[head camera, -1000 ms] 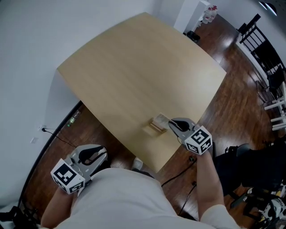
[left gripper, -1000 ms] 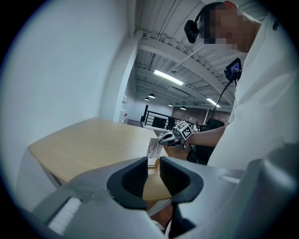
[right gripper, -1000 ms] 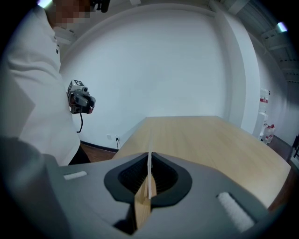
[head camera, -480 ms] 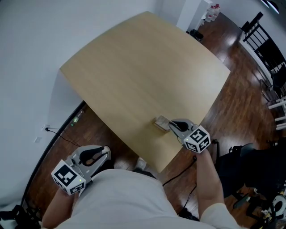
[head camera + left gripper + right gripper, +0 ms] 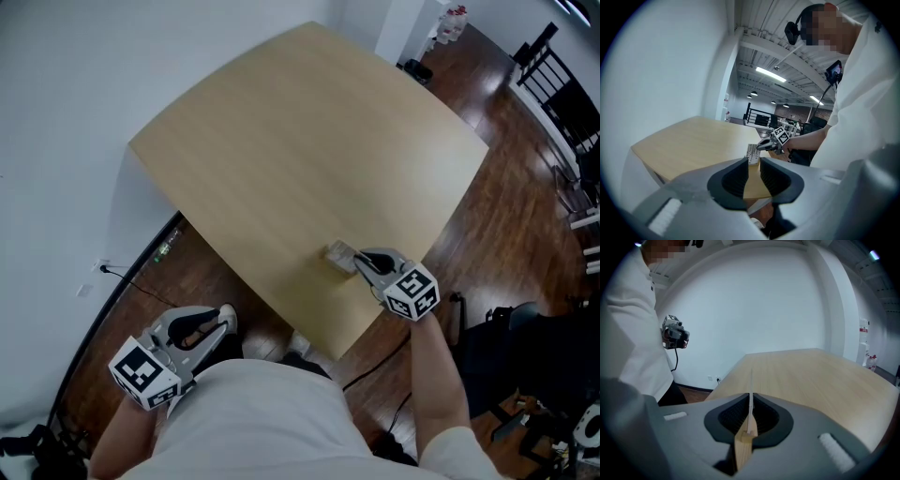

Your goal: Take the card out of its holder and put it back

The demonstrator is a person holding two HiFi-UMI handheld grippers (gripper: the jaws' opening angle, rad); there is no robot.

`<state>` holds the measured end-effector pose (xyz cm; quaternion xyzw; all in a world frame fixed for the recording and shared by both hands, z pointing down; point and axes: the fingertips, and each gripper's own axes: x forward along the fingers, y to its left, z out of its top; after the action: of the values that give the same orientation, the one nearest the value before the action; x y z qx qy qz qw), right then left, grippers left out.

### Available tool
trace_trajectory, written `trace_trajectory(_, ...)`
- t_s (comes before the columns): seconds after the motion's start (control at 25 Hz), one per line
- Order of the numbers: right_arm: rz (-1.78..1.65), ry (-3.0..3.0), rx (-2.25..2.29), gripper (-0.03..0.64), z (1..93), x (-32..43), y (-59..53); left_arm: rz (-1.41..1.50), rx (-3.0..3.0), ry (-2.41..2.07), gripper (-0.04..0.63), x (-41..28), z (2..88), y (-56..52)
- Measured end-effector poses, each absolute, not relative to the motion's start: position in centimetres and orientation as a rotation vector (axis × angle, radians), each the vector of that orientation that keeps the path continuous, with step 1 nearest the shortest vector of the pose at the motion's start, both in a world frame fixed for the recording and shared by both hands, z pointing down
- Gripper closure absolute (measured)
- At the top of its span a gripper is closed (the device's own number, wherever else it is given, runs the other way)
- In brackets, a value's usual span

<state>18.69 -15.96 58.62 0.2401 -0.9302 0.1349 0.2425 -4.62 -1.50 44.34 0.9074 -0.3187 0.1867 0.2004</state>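
Note:
A white card [image 5: 338,252] stands on edge near the front right corner of the wooden table [image 5: 309,141]. My right gripper [image 5: 354,262] is shut on it. In the right gripper view the card [image 5: 751,394] shows edge-on between the closed pads, with the small wooden holder [image 5: 742,448] right under it. Whether the card sits in the slot I cannot tell. My left gripper [image 5: 223,317] hangs off the table's front left, over the floor. Its jaws [image 5: 754,176] stand a narrow gap apart with nothing between them. From there I see the card [image 5: 753,153] and the right gripper [image 5: 763,146].
The table's front edge runs just below the card. Dark wood floor surrounds the table, with black chairs [image 5: 562,103] at the far right and cables [image 5: 375,370] on the floor by my right arm. A white wall stands to the left.
My right gripper has sunk with the card, bringing it down onto the holder, which showed beside it a second ago. The left gripper has kept still.

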Motion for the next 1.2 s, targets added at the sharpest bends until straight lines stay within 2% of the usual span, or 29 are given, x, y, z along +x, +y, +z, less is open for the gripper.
trace_trajectory(0.12, 0.368, -2.564, 0.722, 0.562, 58.0, 19.3, -16.7, 0.525, 2.517, -0.898, 0.509, -3.9, 44.5, -1.1)
trace_trajectory(0.24, 0.373, -2.587, 0.804, 0.455, 56.8, 19.7, -17.0, 0.538, 2.492, -0.872, 0.509, -3.4, 44.9, -0.3)
trace_trajectory(0.36, 0.365, -2.593, 0.926, 0.435, 54.8, 20.5, -15.9, 0.583, 2.518, -0.780, 0.509, -2.8, 45.0, 0.5)
trace_trajectory(0.72, 0.418, -2.406, 1.274, 0.426, 51.2, 21.9, -3.0, 0.586, 2.727, -0.496, 0.509, -3.8, 41.3, 1.7)
trace_trajectory(1.2, 0.426, -2.182, 1.767, 0.426, 44.9, 10.4, 18.7, 0.466, 2.833, -0.322, 0.509, -15.7, 41.4, 8.3)
